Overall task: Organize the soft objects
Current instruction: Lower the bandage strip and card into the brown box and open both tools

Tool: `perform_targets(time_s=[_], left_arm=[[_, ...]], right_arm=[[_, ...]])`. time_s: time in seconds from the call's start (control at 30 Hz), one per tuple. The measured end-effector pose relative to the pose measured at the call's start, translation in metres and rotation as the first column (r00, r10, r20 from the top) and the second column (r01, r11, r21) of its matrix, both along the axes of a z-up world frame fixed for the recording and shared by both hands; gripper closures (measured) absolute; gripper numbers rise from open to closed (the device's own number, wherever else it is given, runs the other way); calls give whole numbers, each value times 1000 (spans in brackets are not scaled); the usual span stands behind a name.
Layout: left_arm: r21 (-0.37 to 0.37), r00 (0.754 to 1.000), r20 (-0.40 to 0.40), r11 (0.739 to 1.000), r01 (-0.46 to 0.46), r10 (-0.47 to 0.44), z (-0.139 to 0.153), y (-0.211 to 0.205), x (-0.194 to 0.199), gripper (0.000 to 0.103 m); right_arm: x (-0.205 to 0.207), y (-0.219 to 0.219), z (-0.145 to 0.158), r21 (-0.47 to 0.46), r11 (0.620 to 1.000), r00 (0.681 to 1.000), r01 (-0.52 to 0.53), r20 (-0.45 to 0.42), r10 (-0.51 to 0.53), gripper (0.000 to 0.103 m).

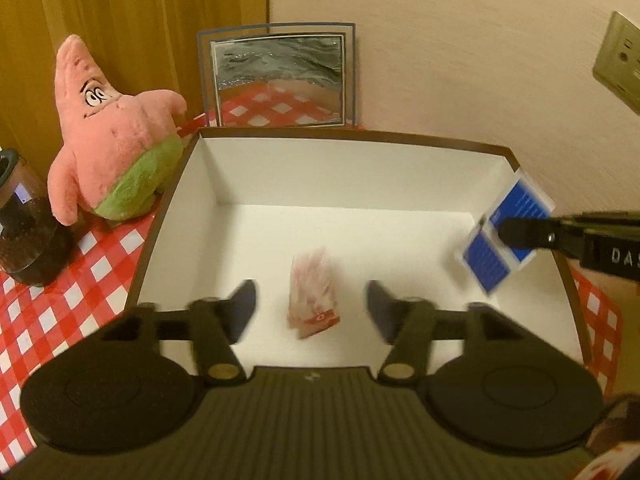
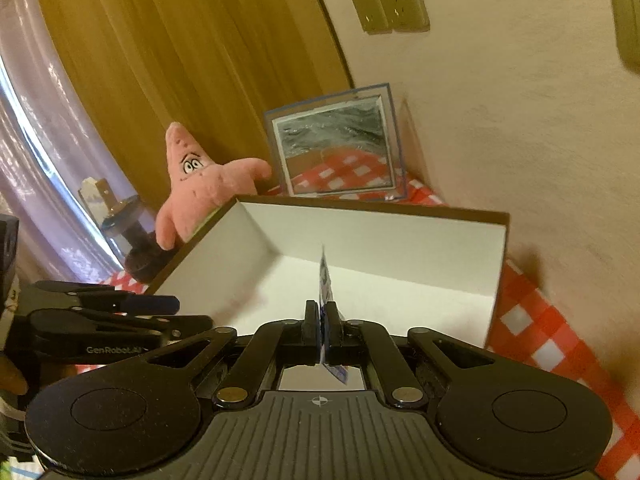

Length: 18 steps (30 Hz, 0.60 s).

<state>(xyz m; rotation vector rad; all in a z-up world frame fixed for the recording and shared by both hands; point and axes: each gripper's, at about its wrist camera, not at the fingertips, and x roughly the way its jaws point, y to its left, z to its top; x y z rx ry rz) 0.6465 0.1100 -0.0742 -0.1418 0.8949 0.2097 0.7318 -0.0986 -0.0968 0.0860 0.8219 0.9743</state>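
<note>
A white box with a brown rim stands on the red-checked cloth. My left gripper hangs over its near side, open. A small pink and red soft packet, blurred, shows loose between its fingers against the box floor; neither pad touches it. My right gripper reaches in from the right, shut on a blue and white flat packet above the box's right side. In the right wrist view that packet stands edge-on, clamped in my right gripper, with the box just ahead.
A pink star plush with green shorts leans against the box's left wall. A dark jar stands further left. A clear picture frame stands behind the box against the wall. The wall sockets are to the right.
</note>
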Motion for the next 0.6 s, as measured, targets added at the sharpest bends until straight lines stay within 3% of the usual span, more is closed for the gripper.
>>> perform_targets(time_s=[0.07, 0.1, 0.13, 0.6], left_arm=[[3, 1000, 5, 1000, -1, 1, 1, 0, 2, 41], [4, 1000, 3, 1000, -3, 3, 1, 0, 3, 41], [4, 1000, 1, 1000, -4, 4, 2, 0, 3, 41], [-4, 998, 1, 998, -64, 64, 22, 11, -37, 41]], right_arm=[[3, 1, -1, -2, 1000, 1000, 3, -16, -3, 76], [3, 1, -2, -4, 1000, 1000, 5, -16, -5, 55], [2, 0, -1, -2, 1000, 1000, 6, -11, -6, 46], [2, -33, 5, -14, 998, 998, 60, -13, -60, 45]])
